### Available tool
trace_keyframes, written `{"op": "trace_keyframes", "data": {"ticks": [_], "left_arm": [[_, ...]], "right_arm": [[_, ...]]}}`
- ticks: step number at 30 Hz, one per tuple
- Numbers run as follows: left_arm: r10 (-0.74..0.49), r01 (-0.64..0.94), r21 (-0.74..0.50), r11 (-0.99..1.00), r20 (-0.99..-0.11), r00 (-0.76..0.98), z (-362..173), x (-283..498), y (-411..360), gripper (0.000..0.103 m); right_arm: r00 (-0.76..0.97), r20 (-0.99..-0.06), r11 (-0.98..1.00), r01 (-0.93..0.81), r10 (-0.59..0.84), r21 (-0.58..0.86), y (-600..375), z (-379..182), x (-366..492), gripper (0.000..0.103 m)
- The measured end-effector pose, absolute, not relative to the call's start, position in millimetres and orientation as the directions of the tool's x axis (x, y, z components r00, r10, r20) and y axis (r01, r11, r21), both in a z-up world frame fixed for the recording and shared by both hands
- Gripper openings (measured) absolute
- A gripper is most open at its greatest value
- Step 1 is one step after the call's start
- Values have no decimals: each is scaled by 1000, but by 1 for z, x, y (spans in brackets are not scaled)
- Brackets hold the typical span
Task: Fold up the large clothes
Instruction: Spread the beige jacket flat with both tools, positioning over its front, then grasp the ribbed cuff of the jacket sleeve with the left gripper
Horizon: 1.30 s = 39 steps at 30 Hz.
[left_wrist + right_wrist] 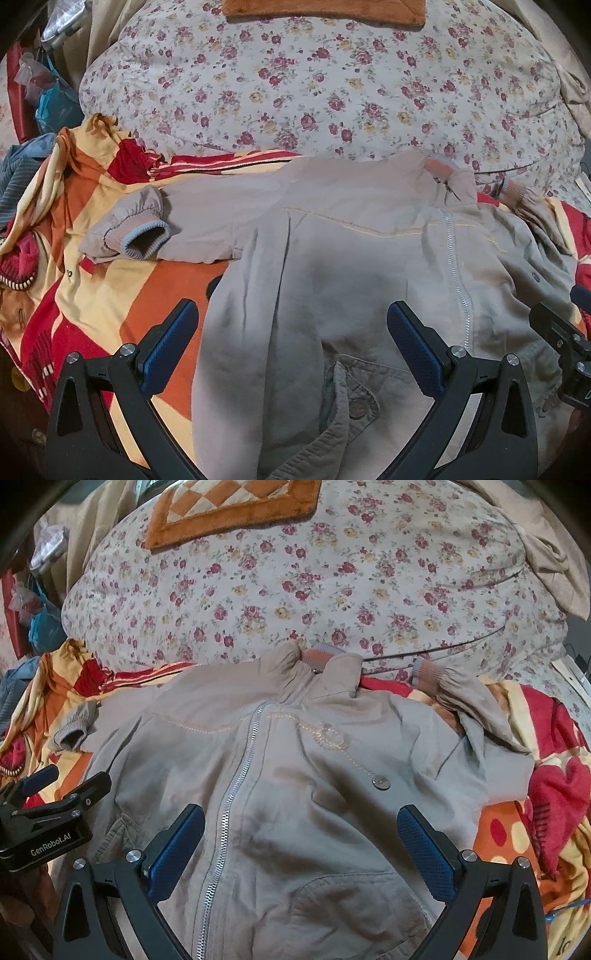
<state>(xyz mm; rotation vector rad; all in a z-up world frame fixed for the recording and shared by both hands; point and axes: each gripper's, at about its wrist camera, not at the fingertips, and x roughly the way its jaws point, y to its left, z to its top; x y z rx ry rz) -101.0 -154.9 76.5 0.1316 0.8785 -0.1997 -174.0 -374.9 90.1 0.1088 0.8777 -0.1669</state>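
Both jaws wide, holding nothing: my left gripper [291,325] and right gripper [301,829] hover over the jacket's [295,775] lower front. It lies zipped, face up, on the striped blanket [155,291], collar toward the floral quilt [295,590], flat for folding.

Beige zip jacket [295,775] lies front-up, zipped, collar at 12 o'clock, sleeves out toward 10 and 2 o'clock.
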Motion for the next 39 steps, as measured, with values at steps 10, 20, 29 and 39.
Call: {"op": "trace_keyframes", "data": {"ticks": [10, 20, 29, 39], "left_arm": [[-108, 214, 35, 976, -777, 621, 74, -97, -150, 102], [-101, 197, 27, 980, -783, 613, 73, -89, -140, 102], [-42, 134, 57, 989, -769, 638, 83, -68, -107, 102], [98, -36, 98, 995, -767, 634, 74, -12, -22, 102]], "right_arm": [[616, -782, 985, 170, -99, 9, -366, 84, -170, 103], [607, -790, 988, 155, -86, 12, -360, 81, -167, 103], [607, -791, 989, 145, -73, 19, -360, 82, -167, 103], [598, -799, 989, 146, -63, 31, -361, 78, -168, 103]]}}
